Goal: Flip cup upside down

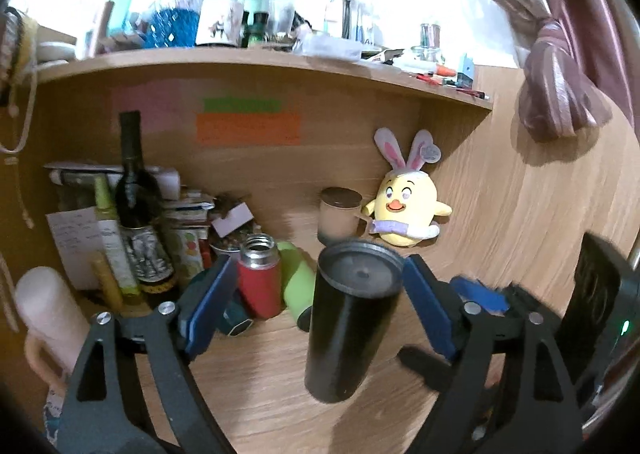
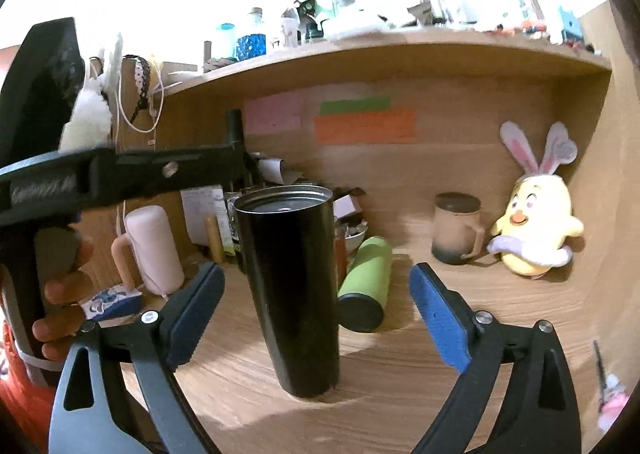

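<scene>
A tall black tumbler cup [image 1: 352, 318] with a dark lid stands upright on the wooden desk [image 1: 260, 386]. It also shows in the right wrist view [image 2: 292, 294]. My left gripper [image 1: 316, 302] is open, its blue pads [image 1: 208, 306] on either side of the cup without touching it. My right gripper [image 2: 316, 314] is open too, its blue pads [image 2: 438, 318] well apart on both sides of the cup. The left gripper's body [image 2: 100, 174] crosses the right wrist view at the upper left, held by a hand.
Behind the cup lie a green bottle [image 2: 366, 282] on its side, a red flask [image 1: 258, 278], a dark wine bottle [image 1: 134, 190], a lidded glass mug [image 2: 456, 228], a yellow chick toy [image 2: 534, 230], a pink mug [image 2: 154, 250]. A cluttered shelf [image 1: 260, 62] overhangs.
</scene>
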A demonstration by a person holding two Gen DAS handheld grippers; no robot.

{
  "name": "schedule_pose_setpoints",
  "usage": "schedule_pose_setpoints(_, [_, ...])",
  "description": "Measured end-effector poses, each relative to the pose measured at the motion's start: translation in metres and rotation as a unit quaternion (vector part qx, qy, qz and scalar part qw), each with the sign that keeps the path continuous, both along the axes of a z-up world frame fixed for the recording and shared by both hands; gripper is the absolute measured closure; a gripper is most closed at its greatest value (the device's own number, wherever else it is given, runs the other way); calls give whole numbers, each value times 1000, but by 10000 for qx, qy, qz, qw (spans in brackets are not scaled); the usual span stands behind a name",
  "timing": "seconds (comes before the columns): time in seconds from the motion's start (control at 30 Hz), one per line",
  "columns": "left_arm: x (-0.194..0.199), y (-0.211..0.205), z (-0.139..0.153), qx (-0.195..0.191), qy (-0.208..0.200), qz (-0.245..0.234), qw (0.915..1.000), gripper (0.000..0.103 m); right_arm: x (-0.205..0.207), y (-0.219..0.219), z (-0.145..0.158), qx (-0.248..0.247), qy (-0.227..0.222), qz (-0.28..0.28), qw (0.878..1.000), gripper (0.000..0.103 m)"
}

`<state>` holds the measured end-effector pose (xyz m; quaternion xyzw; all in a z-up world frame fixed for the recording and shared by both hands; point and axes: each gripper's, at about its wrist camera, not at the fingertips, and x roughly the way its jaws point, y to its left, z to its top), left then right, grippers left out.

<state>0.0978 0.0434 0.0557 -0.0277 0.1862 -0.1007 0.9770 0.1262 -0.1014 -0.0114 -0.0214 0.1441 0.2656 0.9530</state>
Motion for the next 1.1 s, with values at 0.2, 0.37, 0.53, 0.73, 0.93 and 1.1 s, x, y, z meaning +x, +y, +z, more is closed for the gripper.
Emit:
schedule_pose_setpoints(0.2, [-39, -2, -9, 177, -264, 219, 9993, 2, -21, -13, 2, -95, -90, -193, 9997, 10])
schedule_pose_setpoints(0.37, [-67, -7, -17, 260, -378, 290, 9985, 0, -43, -22, 0, -101, -119, -371, 9992, 10])
schedule_pose_setpoints(0.53, [-82, -15, -26, 419, -342, 342, 9979, 0, -64, -29, 1, -125, -204, -484, 9985, 10])
schedule_pose_setpoints(0.73, [-99, -23, -43, 678, -407, 584, 9952, 0, -85, -37, 5, -131, -358, -629, 9973, 0])
schedule_pose_setpoints(0.93, [-109, -23, -50, 615, -389, 576, 9957, 0, -95, -43, 7, -11, -362, -612, 9975, 0])
schedule_pose_setpoints(1.1, [-114, -22, -52, 532, -422, 556, 9961, 0, -97, -45, 5, 55, -276, -603, 9978, 0])
